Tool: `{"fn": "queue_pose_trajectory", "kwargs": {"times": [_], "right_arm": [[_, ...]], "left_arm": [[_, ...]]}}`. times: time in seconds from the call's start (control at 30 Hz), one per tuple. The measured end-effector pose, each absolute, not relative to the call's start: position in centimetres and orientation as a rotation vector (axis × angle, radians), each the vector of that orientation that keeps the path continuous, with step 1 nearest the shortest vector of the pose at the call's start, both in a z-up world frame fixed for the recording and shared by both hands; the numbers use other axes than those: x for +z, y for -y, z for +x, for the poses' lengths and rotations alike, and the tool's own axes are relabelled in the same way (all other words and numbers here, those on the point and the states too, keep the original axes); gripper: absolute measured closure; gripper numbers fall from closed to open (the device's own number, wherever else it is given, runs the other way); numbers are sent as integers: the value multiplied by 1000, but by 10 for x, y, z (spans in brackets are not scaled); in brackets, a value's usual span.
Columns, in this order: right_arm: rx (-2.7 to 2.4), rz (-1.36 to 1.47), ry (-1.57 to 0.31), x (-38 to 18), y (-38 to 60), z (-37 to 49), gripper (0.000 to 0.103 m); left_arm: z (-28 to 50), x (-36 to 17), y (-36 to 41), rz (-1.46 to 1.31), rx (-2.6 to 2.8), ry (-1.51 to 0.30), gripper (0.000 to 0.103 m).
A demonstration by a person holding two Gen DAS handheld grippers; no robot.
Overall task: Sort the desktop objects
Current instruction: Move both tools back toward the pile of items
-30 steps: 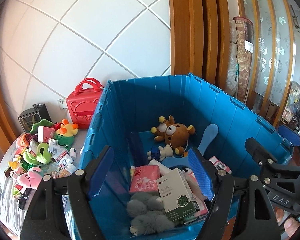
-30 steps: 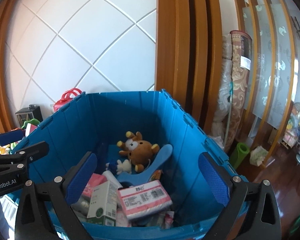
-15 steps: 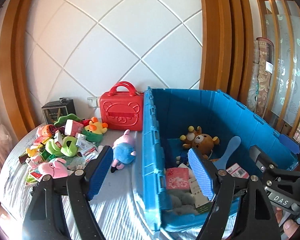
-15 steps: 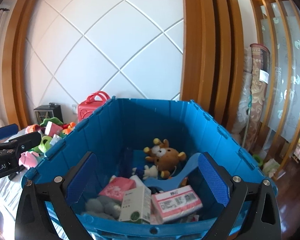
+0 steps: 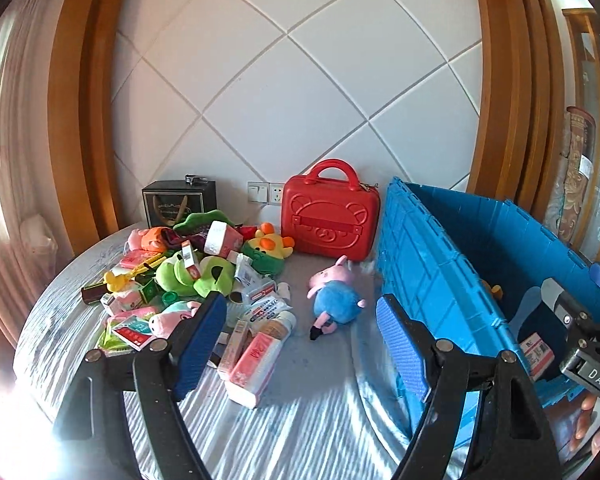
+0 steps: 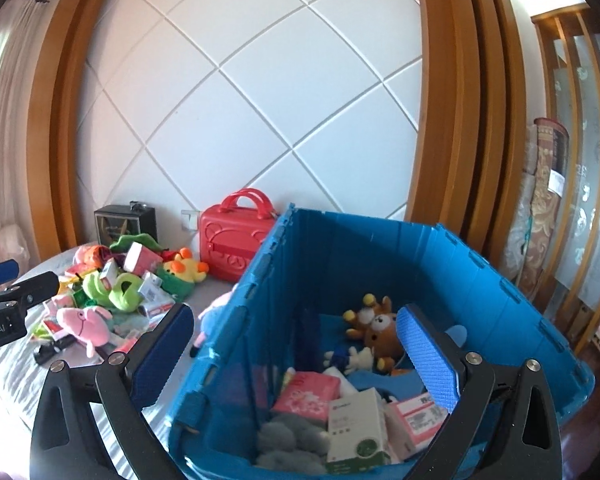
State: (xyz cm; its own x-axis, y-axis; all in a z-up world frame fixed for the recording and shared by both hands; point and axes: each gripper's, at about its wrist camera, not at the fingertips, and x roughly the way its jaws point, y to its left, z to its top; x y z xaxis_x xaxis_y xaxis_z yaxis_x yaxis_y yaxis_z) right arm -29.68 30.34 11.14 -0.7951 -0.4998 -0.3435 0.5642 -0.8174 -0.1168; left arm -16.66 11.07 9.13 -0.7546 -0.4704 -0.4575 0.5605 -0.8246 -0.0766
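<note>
Filling the right of both frames, the blue crate [image 6: 380, 280] holds boxes and a brown plush [image 6: 380, 330]. Left of centre lies the toy pile [image 5: 188, 280]. Left gripper [image 5: 300, 332] and right gripper [image 6: 296, 350] gape wide, empty.

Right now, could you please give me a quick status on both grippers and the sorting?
Left gripper open, empty, facing the toy pile. Right gripper open, empty, over the blue crate. Pig plush lies apart, nearest the crate. Nothing blocking.
</note>
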Motion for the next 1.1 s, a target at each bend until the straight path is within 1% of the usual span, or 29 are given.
{"fn": "queue_pose_trajectory", "kwargs": {"times": [0.17, 0.33, 0.6, 0.87, 1.1], "right_arm": [[-2540, 382, -301, 117, -254, -267, 0], [-2532, 427, -284, 114, -209, -243, 0], [-2547, 530, -346, 95, -163, -222, 0], [-2508, 600, -390, 79, -139, -236, 0], [-2376, 716, -372, 39, -111, -278, 0]], "left_arm": [[-148, 87, -63, 602, -2513, -258, 26], [-131, 80, -21, 633, -2533, -233, 26], [-123, 59, 25, 710, -2543, -286, 26], [-129, 34, 59, 779, -2460, -347, 26], [-126, 10, 105, 836, -2257, -337, 26]]}}
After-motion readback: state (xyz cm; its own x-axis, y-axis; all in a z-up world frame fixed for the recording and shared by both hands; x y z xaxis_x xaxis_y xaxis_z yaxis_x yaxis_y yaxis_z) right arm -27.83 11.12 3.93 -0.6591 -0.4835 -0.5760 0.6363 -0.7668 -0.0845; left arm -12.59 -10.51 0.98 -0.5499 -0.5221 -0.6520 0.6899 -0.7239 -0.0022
